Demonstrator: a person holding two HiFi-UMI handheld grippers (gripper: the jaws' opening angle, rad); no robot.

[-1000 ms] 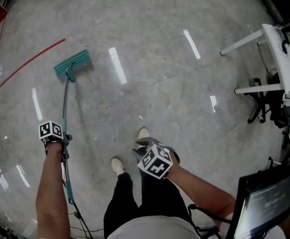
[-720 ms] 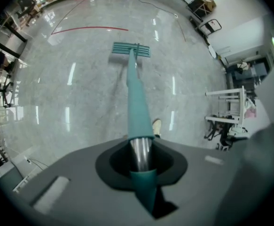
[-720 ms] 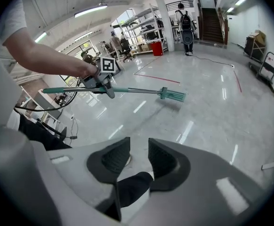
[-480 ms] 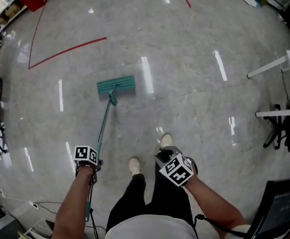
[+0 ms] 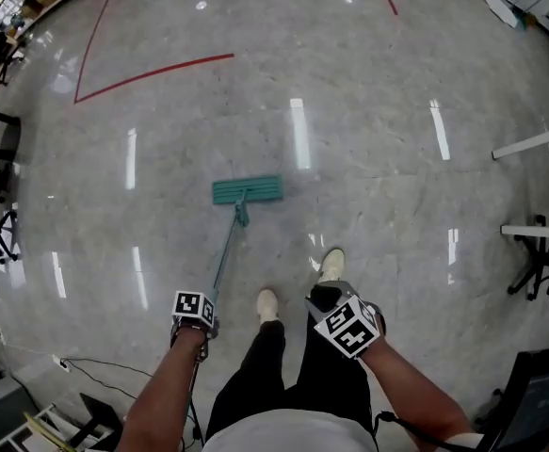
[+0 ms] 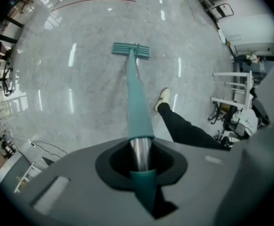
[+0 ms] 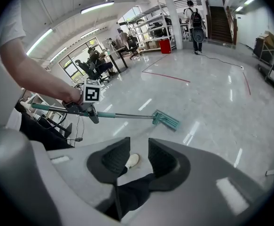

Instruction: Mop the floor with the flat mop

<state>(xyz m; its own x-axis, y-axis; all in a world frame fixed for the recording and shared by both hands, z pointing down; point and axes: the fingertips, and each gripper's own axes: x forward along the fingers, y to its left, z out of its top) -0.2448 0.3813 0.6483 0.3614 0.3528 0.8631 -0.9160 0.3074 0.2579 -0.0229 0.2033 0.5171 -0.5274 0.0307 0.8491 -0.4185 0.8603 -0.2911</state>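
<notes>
Mopping stroke in hand | left hand-held gripper point(image 6: 141, 161) is clamping mop handle point(image 6: 137, 102), pad point(image 5: 247, 190) flat on floor point(image 5: 378, 158) | right hand-held gripper point(image 7: 139, 157) is idling, narrowly parted, empty | next: probably pushing pad forward.

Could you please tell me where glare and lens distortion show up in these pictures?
Head view: white streaks of glare on the glossy floor, one just beyond the mop head. Left gripper view: fisheye, black corners, mop handle swelling towards the lens. Right gripper view: black corners too.
</notes>
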